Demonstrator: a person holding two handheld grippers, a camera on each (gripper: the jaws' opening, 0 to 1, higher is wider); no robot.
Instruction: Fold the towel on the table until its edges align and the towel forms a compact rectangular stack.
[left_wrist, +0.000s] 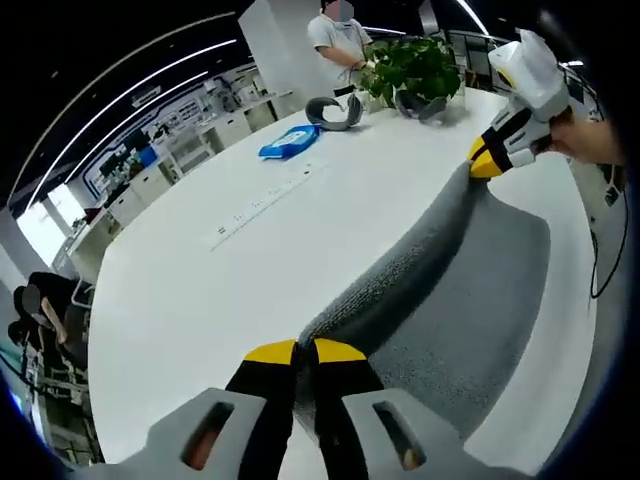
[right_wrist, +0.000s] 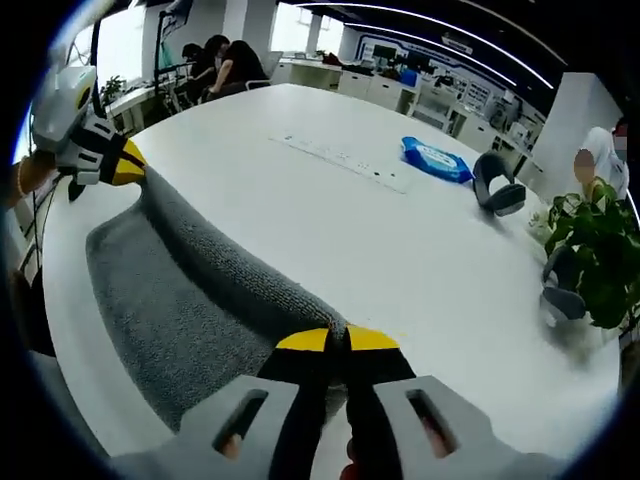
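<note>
Left gripper (left_wrist: 306, 352) and right gripper (right_wrist: 337, 341) — each pinching the grey towel (left_wrist: 455, 290) taut above the table (left_wrist: 250, 250).

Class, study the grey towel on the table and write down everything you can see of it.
The towel is grey, with a looped terry-like pile, and lies on the white table. Its far long edge is lifted into a taut, rolled-looking ridge, pinched at one end by the left gripper and at the other by the right gripper, both shut on it. The rest spreads flat towards the table's near edge. Nothing else touches it.
</note>
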